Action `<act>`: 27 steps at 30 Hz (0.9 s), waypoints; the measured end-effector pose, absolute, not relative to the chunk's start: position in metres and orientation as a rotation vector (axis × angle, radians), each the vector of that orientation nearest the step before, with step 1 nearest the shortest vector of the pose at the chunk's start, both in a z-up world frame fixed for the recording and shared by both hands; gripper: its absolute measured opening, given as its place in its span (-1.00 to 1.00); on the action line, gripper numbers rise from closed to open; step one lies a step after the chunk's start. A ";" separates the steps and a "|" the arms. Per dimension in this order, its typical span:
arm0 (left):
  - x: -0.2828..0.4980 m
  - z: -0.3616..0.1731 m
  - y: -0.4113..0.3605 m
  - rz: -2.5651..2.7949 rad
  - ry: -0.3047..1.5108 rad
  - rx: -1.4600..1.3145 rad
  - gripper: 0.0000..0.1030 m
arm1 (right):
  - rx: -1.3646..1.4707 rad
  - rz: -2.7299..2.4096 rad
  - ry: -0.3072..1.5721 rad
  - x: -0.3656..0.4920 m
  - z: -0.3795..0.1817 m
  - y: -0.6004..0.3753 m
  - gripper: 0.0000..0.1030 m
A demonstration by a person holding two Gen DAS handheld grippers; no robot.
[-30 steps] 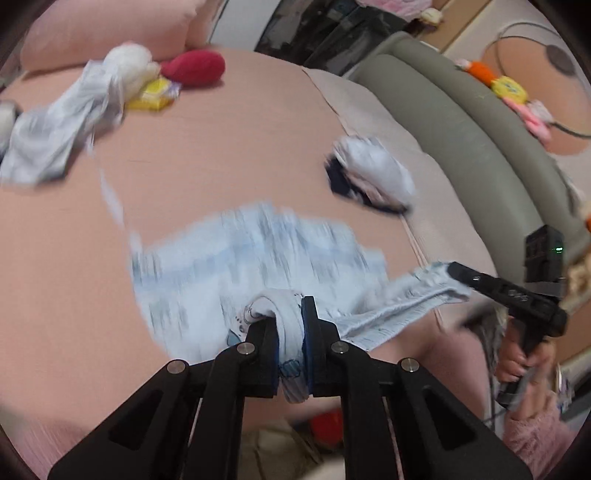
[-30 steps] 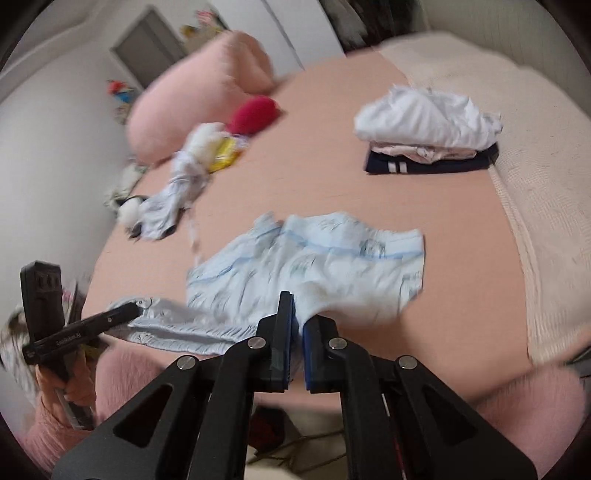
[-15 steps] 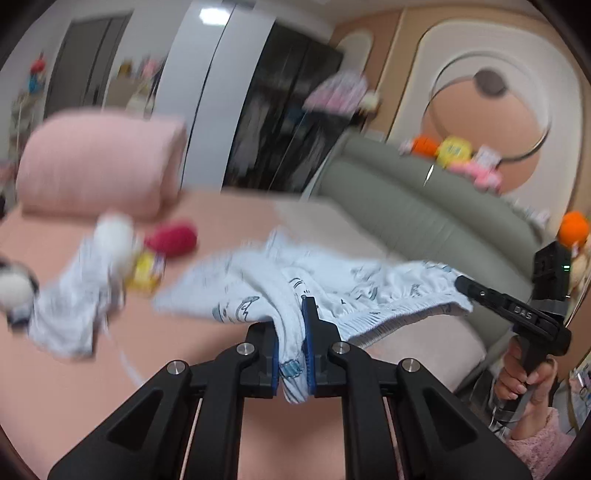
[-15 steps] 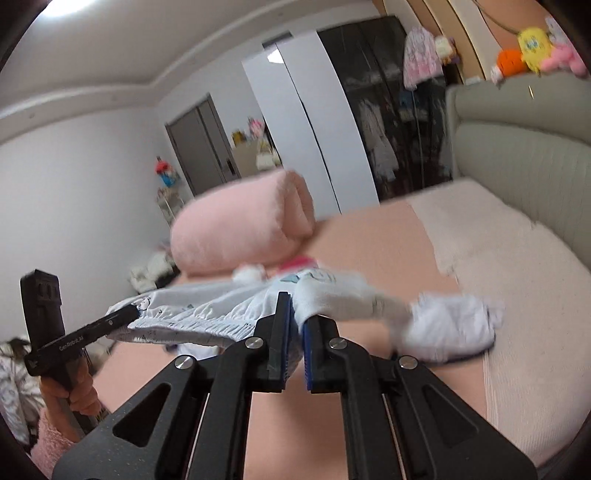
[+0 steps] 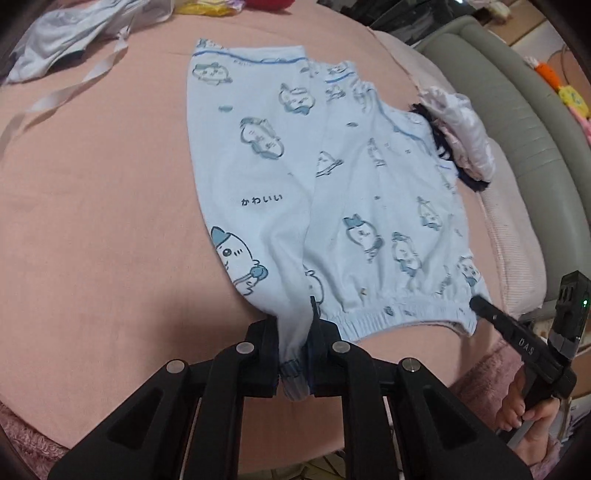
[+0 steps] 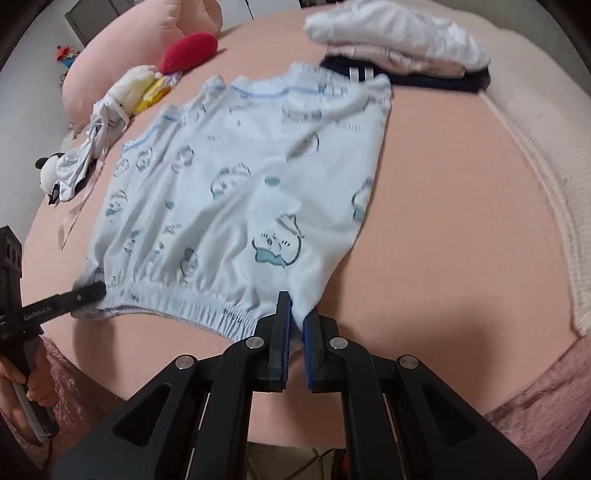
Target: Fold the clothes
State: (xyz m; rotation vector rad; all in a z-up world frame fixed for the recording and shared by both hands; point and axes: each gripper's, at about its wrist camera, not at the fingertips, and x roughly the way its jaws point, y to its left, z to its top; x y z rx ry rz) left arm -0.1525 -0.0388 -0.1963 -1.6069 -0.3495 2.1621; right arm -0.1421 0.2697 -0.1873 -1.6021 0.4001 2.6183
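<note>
Light blue shorts (image 5: 332, 192) printed with cartoon animals lie spread flat on the pink bed, legs pointing away, elastic waistband toward me. My left gripper (image 5: 293, 332) is shut on the waistband's left corner. My right gripper (image 6: 296, 314) is shut on the waistband's other corner, and its black fingers (image 5: 495, 319) show at the right of the left wrist view. In the right wrist view the same shorts (image 6: 240, 184) stretch between both grippers, with the left gripper's fingers (image 6: 79, 293) at the waistband's left end.
A stack of folded clothes (image 6: 399, 48), white on top and navy below, sits just beyond the shorts. An unfolded grey garment (image 5: 74, 33) with trailing ribbons, plush toys (image 6: 188, 50) and a pink pillow (image 6: 140, 40) lie at the far left. A grey headboard (image 5: 517, 122) borders the bed.
Both grippers swung the shorts up into the air half a second ago, then brought them down; the shorts now lie flat and spread on the bed.
</note>
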 end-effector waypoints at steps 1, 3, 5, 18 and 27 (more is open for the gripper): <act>-0.151 -0.191 -0.040 2.160 -0.341 -1.593 -0.78 | -1.579 2.632 0.386 -0.141 -0.181 0.269 -0.92; -0.149 -0.179 -0.043 2.155 -0.318 -1.565 -0.79 | -1.546 2.651 0.380 -0.136 -0.168 0.266 -0.92; -0.145 -0.169 -0.047 2.151 -0.299 -1.548 -0.79 | -1.527 2.661 0.369 -0.126 -0.159 0.263 -0.92; -0.131 -0.218 -0.061 2.081 -0.528 -1.627 -0.69 | -1.650 2.626 0.711 -0.103 -0.186 0.287 -0.29; -0.127 -0.213 -0.064 2.116 -0.520 -1.572 -0.69 | -1.745 2.609 0.635 -0.139 -0.206 0.277 -0.83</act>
